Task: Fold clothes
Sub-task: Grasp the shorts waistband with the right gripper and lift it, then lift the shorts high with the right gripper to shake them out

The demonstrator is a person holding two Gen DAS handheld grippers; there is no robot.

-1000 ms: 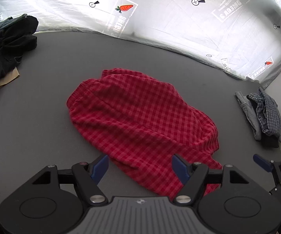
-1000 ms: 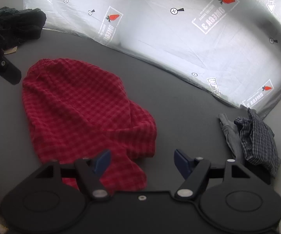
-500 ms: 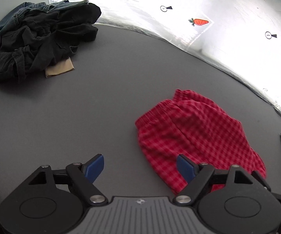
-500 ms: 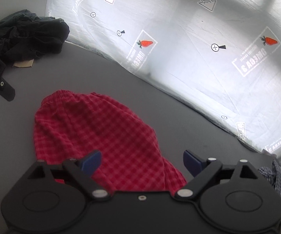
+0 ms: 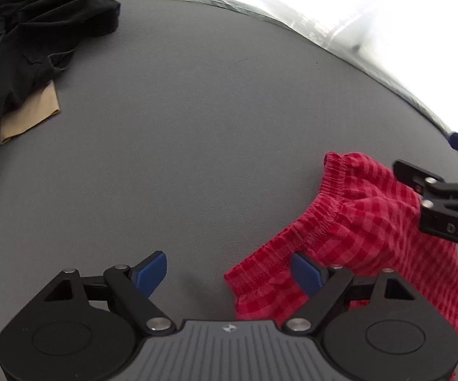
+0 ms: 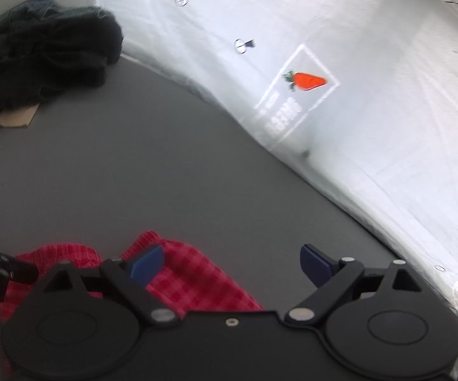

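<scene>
Red checked shorts [image 5: 372, 222] laid flat on grey table [image 5: 197, 127]. Soft, light, limp cloth judged; elastic waistband [image 5: 330, 219] best gripped. Left gripper [image 5: 229, 273] opening, nothing held; right gripper [image 6: 232, 263] spread, empty, over shorts.

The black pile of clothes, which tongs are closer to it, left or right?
Left. The left tongs sit between the black pile and the red shorts, at the shorts' near edge. The right tongs are over the shorts' far side.
</scene>
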